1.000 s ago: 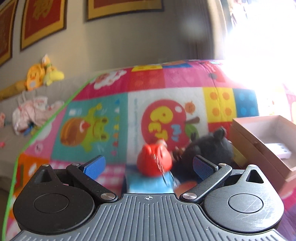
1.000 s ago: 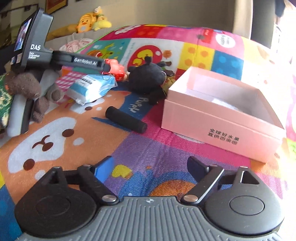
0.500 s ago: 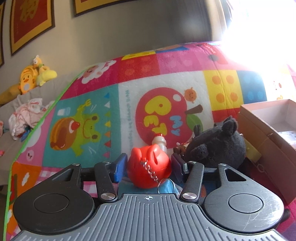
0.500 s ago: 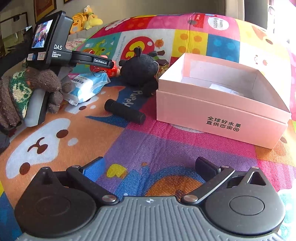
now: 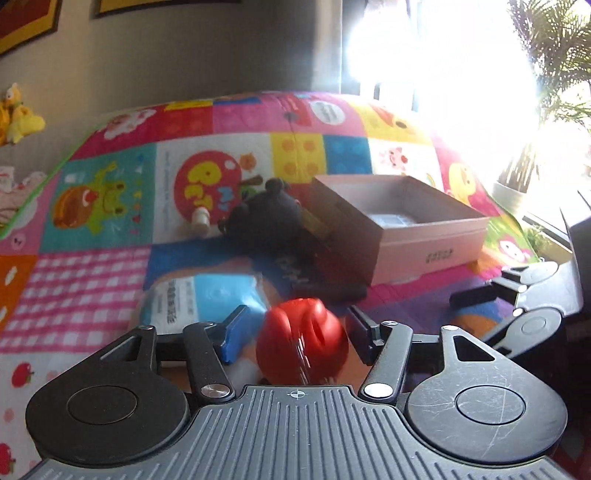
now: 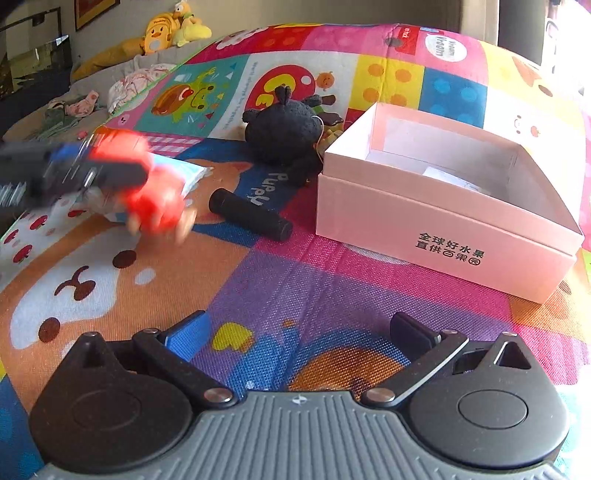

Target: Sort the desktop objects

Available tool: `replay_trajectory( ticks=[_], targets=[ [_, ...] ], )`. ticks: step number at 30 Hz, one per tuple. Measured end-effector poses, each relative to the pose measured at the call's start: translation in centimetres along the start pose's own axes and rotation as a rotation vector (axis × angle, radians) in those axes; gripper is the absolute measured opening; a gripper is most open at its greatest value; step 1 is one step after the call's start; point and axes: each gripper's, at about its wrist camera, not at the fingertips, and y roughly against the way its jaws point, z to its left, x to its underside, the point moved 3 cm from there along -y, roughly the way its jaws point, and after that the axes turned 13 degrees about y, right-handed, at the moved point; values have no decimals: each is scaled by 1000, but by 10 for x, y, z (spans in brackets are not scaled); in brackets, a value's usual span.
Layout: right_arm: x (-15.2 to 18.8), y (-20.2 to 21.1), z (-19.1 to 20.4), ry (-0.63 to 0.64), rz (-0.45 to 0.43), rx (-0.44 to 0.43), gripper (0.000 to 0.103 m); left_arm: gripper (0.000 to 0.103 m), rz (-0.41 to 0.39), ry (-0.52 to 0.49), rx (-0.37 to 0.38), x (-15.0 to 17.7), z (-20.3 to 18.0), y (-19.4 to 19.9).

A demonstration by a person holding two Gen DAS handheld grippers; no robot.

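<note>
My left gripper point(image 5: 295, 332) is shut on a red toy point(image 5: 301, 341) and holds it above the play mat; it also shows blurred in the right wrist view point(image 6: 155, 192). An open pink box point(image 6: 443, 218) sits on the mat at right, also in the left wrist view point(image 5: 399, 229). A black plush toy point(image 6: 282, 127) lies just left of the box. A black cylinder point(image 6: 249, 214) and a blue tissue pack point(image 5: 201, 295) lie on the mat. My right gripper point(image 6: 295, 332) is open and empty, low over the mat.
A colourful play mat point(image 6: 332, 295) covers the surface. A small white bottle point(image 5: 201, 218) lies beyond the plush. Yellow plush toys point(image 6: 173, 29) and clothes sit at the far left. A potted plant point(image 5: 517, 184) stands by the bright window.
My left gripper closed on the red toy, lifted it off the tissue pack and swung right. My right gripper moved slightly closer to the box and stayed open.
</note>
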Motion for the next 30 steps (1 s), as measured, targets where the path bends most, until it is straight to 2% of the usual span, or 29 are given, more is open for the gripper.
replay_trajectory(
  ticks=[1,3,5,8,10,11,13,15,17,21,23,25,28,30],
  targets=[
    [0,0,0,1,0,2,103,85,6,13,-7,3,2,-2],
    [0,0,0,4,2,7,103,97,4,42,21,5,9,-7],
    [0,0,0,4,3,7,103,97,-5,71,86,2,17,-13],
    [2,3,-1,3,-5,-12,103,101,58,140,276,6,34,-26],
    [4,5,-1,-4,-17,-27,103,101,108,264,375,11,51,-32],
    [4,5,-1,-8,-19,-30,103,102,101,331,382,11,61,-33],
    [3,3,0,-9,-15,-29,103,102,81,443,328,11,76,-35],
    [1,2,1,-2,-10,-24,103,103,39,473,294,11,82,-30],
    [1,2,2,0,-8,-18,103,103,-11,421,270,11,76,-21],
    [2,6,4,9,-32,21,103,103,-54,282,212,11,53,-14],
    [1,9,4,8,-51,56,103,103,-66,253,201,11,48,-12],
    [-7,11,7,4,-85,71,103,103,-87,253,190,10,49,-7],
    [-28,3,17,19,-79,70,96,103,-141,301,159,8,58,0],
    [-42,-6,28,24,-61,73,96,103,-172,330,139,8,65,4]
  ],
)
